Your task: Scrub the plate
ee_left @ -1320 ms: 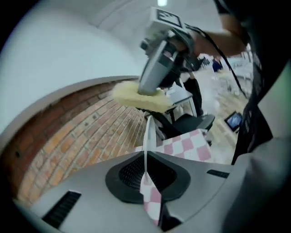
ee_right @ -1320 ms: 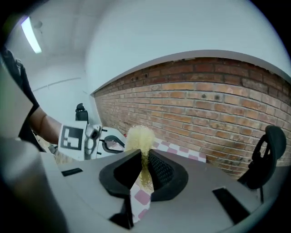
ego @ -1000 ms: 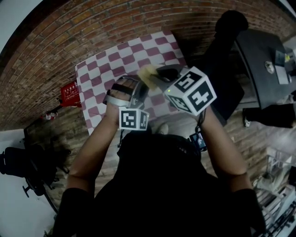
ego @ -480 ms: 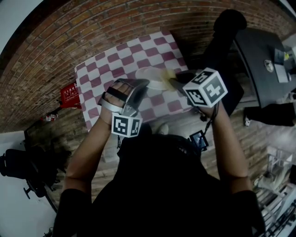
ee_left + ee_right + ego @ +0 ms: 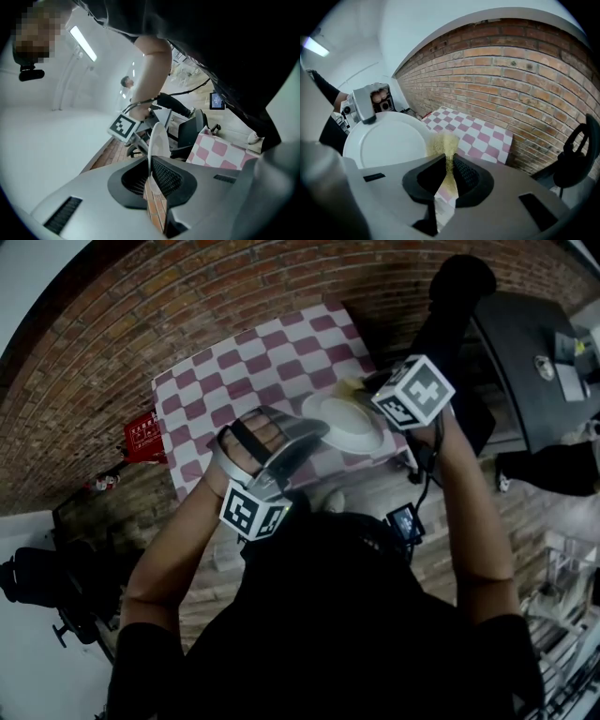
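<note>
**Plate held up, sponge at its rim**

The white plate [image 5: 349, 424] is up in the air in front of the person. It is not lying on anything. In the head view it hangs over the near edge of the table. It is tilted, and its hollow side faces up and toward the right gripper.

The left gripper [image 5: 314, 433] holds the plate by its rim. In the left gripper view, the thin edge of the plate [image 5: 157, 140] stands right between the two black pads. The jaws have just opened a tiny bit, but the pads are pressed on the rim on both sides.

The right gripper [image 5: 364, 390] is clamped on a yellow sponge [image 5: 444, 146]. The sponge pokes out past the jaws. Its fuzzy tip is at the far right rim of the plate [image 5: 386, 140] and looks to be touching it. In the right gripper view, the left gripper [image 5: 368, 104] shows at the other side of the plate.

Under it all is a table with a pink and white checked cloth [image 5: 234, 371]. A brick wall [image 5: 511, 70] is behind the table. A black chair [image 5: 576, 154] stands off to the right. A small red box [image 5: 142, 435] sits just beside the table on the left.
</note>
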A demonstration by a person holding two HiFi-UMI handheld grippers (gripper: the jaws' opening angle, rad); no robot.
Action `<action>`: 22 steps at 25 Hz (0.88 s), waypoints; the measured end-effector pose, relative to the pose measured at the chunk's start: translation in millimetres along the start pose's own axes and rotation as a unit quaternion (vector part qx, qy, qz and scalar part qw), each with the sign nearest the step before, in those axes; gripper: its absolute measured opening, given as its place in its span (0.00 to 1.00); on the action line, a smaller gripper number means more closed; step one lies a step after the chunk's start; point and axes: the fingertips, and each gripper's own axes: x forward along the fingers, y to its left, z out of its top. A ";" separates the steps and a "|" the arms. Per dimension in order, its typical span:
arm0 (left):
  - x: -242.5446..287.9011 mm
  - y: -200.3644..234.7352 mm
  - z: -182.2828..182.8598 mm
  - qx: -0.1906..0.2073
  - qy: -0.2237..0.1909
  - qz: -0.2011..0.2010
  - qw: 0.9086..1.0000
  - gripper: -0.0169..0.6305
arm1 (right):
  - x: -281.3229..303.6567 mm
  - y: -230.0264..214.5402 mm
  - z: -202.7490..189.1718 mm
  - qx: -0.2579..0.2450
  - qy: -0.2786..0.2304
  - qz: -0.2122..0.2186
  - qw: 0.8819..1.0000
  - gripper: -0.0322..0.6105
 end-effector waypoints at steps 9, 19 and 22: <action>8.1 -3.6 16.0 0.005 -0.022 -0.011 1.000 0.07 | -6.7 55.2 60.9 -0.086 -0.025 0.055 0.994 0.12; 7.1 -3.3 -23.6 -0.010 0.028 -0.002 1.000 0.07 | -51.2 80.7 65.1 -0.047 -0.086 0.060 0.993 0.12; 12.6 -11.5 -32.8 -0.012 0.037 -0.011 0.999 0.07 | -49.9 76.6 54.2 -0.038 -0.081 0.050 0.995 0.12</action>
